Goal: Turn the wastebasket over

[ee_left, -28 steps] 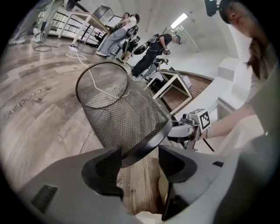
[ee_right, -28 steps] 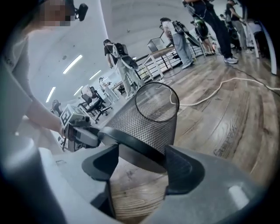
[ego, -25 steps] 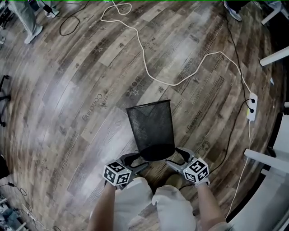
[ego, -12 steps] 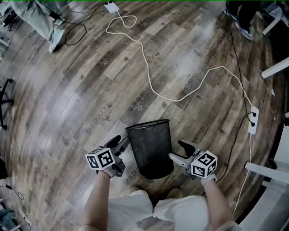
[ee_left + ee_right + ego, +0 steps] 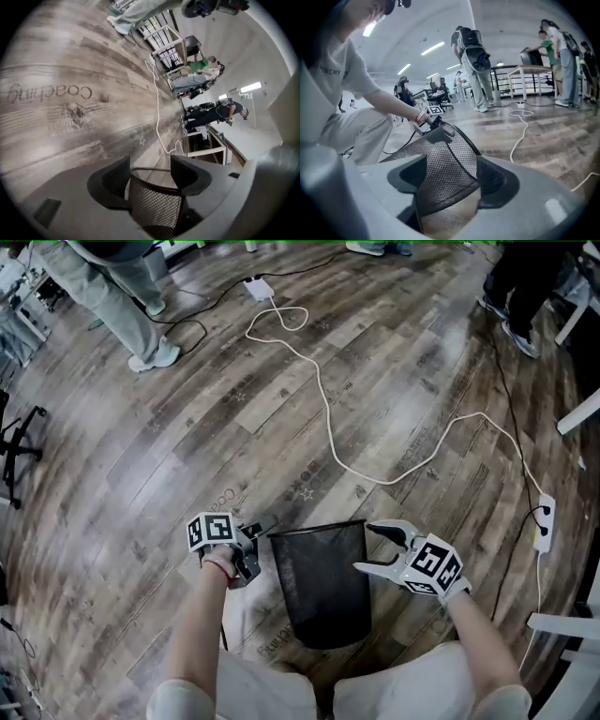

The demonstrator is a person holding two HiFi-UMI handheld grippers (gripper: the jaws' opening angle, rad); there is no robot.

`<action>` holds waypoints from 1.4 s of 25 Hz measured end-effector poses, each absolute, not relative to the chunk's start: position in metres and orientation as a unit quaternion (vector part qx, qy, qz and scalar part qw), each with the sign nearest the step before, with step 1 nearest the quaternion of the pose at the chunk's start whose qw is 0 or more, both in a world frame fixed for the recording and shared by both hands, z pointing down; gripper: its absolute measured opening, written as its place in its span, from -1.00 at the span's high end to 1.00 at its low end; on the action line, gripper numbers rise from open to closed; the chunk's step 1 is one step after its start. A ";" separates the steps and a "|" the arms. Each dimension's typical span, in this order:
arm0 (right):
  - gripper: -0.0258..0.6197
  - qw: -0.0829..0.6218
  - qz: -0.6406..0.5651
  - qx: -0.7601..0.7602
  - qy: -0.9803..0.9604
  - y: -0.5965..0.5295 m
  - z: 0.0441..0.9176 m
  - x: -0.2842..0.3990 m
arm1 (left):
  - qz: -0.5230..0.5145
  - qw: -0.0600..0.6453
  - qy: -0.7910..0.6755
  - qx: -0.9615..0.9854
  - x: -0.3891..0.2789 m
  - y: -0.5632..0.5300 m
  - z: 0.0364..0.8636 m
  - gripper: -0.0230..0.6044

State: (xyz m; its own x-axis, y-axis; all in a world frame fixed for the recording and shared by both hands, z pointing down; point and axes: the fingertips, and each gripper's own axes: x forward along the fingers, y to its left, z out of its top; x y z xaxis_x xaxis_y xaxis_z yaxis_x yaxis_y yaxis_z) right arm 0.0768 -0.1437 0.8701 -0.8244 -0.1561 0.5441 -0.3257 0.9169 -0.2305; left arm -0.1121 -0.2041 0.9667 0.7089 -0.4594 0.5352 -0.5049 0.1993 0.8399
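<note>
While both grippers sit at the mouth end, the wastebasket (image 5: 323, 589) lies on its side on the wood floor (image 5: 159, 437). It's black mesh, with the mouth pointing away from the person and the closed base back by the person's legs (image 5: 394, 695). Not turned over yet.

left gripper (image 5: 257, 547): at the left corner of the rim (image 5: 150, 169). Jaws are wide apart. In the left gripper view the rim runs across the gap from one jaw to the other, and the mesh wall drops below it and fills the gap. No squeeze is visible and the mesh isn't deformed. Reads as straddling the corner, not clamped. Can't tell whether the inner faces actually touch the wire.

right gripper (image 5: 375, 547): mirror position at the rim's right corner. Jaws are also spread wide, one above the other in the head view, with the tips right at the basket's side. In the right gripper view the mesh wall slants through the gap. One jaw is seen partly through the mesh, and bare floor shows under the wall's lower edge. Same read: around the wall, not closed on it. That view also shows the left gripper at the far side of the rim, with the person's arm (image 5: 389, 105) behind it.

Surroundings: a white cable (image 5: 328, 418) snakes over the floor beyond the basket, well apart from it. A power strip (image 5: 544, 523) sits off to the right, and other people's legs (image 5: 122, 306) show along the top edge.
</note>
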 end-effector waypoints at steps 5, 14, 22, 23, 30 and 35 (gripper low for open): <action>-0.06 0.291 0.131 0.102 -0.942 -0.135 0.872 0.072 | 0.066 0.704 -0.320 0.631 -0.096 -0.193 0.977 0.08; -0.06 0.296 0.073 0.008 -0.952 -0.067 0.857 0.075 | 0.154 0.757 -0.150 0.617 -0.063 -0.110 0.986 0.08; -0.06 0.282 0.144 0.020 -0.948 -0.045 0.865 0.070 | 0.186 0.801 -0.085 0.562 -0.048 -0.053 1.018 0.11; -0.06 0.285 0.146 0.020 -0.947 -0.045 0.865 0.070 | 0.192 0.803 -0.087 0.558 -0.046 -0.051 1.019 0.20; -0.06 0.264 0.180 0.015 -0.947 -0.050 0.848 0.073 | 0.283 0.755 -0.137 0.575 -0.052 -0.056 1.016 0.53; -0.02 0.203 0.224 0.061 -0.951 -0.075 0.813 0.082 | 0.258 0.692 -0.208 0.642 -0.057 -0.107 0.974 0.85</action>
